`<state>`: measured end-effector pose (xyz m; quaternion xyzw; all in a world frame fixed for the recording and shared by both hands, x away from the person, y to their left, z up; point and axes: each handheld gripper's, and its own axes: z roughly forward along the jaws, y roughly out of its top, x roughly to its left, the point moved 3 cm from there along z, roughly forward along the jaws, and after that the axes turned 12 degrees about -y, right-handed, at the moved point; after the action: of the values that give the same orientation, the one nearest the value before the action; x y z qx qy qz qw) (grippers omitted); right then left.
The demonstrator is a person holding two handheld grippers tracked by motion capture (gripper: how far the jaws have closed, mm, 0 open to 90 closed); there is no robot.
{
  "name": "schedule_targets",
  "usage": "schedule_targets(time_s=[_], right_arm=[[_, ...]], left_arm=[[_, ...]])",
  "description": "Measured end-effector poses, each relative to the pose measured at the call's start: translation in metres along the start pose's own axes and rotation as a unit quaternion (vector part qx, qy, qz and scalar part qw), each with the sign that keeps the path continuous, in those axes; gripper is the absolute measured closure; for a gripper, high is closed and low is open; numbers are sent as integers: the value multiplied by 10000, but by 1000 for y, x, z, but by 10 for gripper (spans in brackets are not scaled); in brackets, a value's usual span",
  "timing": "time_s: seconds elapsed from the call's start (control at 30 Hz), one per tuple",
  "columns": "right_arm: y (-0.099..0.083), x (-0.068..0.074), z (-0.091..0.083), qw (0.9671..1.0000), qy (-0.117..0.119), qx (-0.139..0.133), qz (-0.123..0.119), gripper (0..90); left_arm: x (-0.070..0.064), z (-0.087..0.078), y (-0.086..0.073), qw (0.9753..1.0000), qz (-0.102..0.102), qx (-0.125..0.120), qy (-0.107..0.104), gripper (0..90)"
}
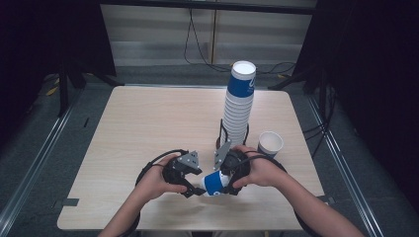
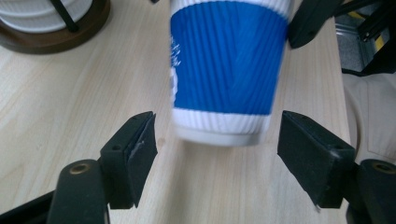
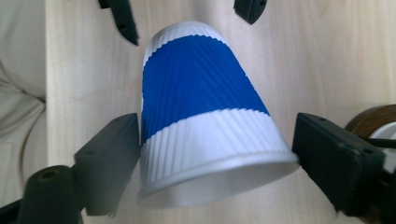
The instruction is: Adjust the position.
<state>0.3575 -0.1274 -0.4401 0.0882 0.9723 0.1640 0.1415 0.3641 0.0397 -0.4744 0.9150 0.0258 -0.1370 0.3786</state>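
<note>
A blue-and-white ribbed paper cup [image 1: 213, 183] [image 2: 229, 70] [image 3: 205, 116] lies on its side in the air between both grippers, just above the table's front edge. My right gripper [image 1: 226, 183] [image 3: 217, 154] is shut on the cup's rim end, one pad against each side. My left gripper [image 1: 195, 190] [image 2: 217, 140] is open, its jaws spread wide on either side of the cup's base with a gap on each side. The left gripper's fingertips [image 3: 123, 18] show at the top of the right gripper view, flanking the base.
A tall stack of matching cups [image 1: 239, 103] stands in a wire holder with a wooden base [image 2: 46, 28] [image 3: 373, 119], just behind my right hand. A single upright cup [image 1: 270, 143] stands to its right. The pale wooden table [image 1: 148, 123] spreads out to the left.
</note>
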Motion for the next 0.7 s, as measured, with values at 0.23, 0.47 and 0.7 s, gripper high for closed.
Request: schedule_targets(time_s=[0.23, 0.47, 0.7], right_arm=[[0, 2, 2, 9997, 97, 119, -173, 256], [8, -1, -3, 9994, -15, 114, -336, 260], [15, 0, -9, 9994, -9, 107, -317, 260]], left_arm=[[-2, 4, 3, 9999, 95, 32, -59, 255], [0, 12, 4, 9998, 182, 75, 64, 206], [5, 23, 3, 9998, 201, 5, 72, 220]])
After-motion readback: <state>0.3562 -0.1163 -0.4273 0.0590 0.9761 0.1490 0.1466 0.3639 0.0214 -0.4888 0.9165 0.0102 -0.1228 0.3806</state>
